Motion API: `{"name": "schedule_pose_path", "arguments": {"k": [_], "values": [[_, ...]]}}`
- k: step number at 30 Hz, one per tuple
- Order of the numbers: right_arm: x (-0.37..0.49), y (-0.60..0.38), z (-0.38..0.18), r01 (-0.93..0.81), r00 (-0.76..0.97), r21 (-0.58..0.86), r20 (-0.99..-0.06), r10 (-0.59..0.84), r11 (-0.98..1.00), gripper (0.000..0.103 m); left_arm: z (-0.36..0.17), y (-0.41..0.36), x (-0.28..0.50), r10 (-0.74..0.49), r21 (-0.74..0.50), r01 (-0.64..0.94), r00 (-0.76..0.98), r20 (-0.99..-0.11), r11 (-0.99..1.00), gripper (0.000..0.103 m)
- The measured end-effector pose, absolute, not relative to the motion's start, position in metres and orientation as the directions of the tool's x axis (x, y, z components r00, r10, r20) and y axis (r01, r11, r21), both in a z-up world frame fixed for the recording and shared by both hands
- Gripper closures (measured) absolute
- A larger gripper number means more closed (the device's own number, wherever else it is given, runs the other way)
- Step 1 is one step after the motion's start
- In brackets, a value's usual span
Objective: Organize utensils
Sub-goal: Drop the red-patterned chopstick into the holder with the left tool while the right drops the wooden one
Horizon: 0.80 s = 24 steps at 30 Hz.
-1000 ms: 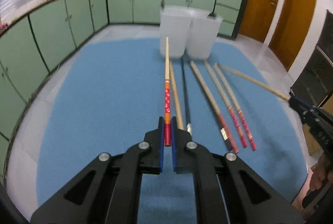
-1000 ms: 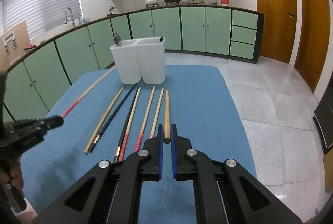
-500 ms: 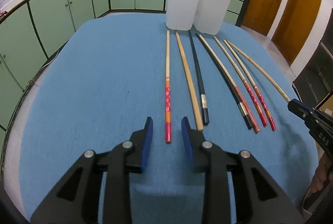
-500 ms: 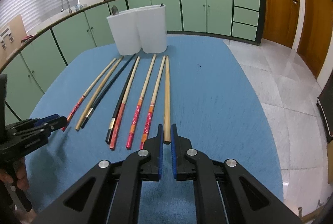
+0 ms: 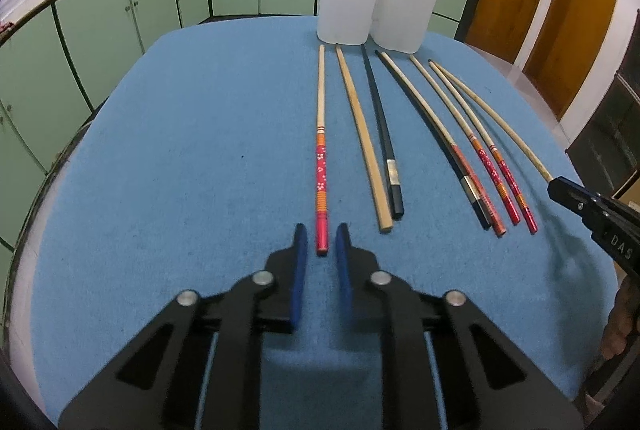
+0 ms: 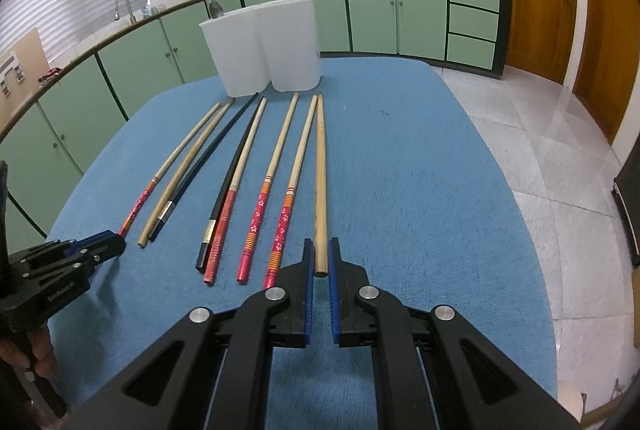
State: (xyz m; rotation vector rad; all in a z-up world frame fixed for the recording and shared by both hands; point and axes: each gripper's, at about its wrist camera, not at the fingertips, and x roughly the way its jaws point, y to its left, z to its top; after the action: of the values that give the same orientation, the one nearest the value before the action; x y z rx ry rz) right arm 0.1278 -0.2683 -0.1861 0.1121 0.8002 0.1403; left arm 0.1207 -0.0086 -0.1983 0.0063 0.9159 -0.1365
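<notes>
Several chopsticks lie in a row on the blue table [image 5: 180, 158], pointing at a white two-part holder [image 5: 376, 4]. My left gripper [image 5: 322, 236] is open, its jaws either side of the butt of a red-patterned chopstick [image 5: 321, 170] that lies on the table. My right gripper [image 6: 319, 254] is slightly open around the end of a plain wooden chopstick [image 6: 320, 182], which lies flat at the right of the row. The holder [image 6: 264, 44] also shows in the right wrist view.
Green kitchen cabinets [image 5: 100, 22] run behind the table. The table's right edge drops to a tiled floor [image 6: 560, 170]. Wooden doors [image 6: 600, 10] stand at far right. Each gripper shows in the other's view, the left one [image 6: 72, 258] and the right one [image 5: 592, 206].
My left gripper has lowered the red-patterned chopstick onto the table and opened. My right gripper has lowered its wooden chopstick flat and loosened its jaws.
</notes>
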Motion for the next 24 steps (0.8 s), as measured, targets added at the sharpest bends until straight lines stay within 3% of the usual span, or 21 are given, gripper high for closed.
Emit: {"name": "schedule_pose_path", "arguments": {"k": [1,8,24], "values": [[0.128,-0.268,-0.186,-0.083,0.688,0.152,-0.706,0.167,0.985,0.096,-0.198,-0.01,0.121,-0.117,-0.053,0.123,0.602,-0.79,0.991,0.098],[0.126,-0.269,-0.178,-0.086,0.703,0.145,-0.692,0.163,0.986,0.096,-0.185,-0.01,0.118,-0.119,-0.051,0.124,0.636,-0.763,0.991,0.098],[0.14,-0.29,-0.071,-0.125,0.838,0.13,-0.518,0.175,0.984,0.096,-0.056,-0.009,0.133,-0.15,-0.037,0.157,0.804,-0.576,0.987,0.098]]}}
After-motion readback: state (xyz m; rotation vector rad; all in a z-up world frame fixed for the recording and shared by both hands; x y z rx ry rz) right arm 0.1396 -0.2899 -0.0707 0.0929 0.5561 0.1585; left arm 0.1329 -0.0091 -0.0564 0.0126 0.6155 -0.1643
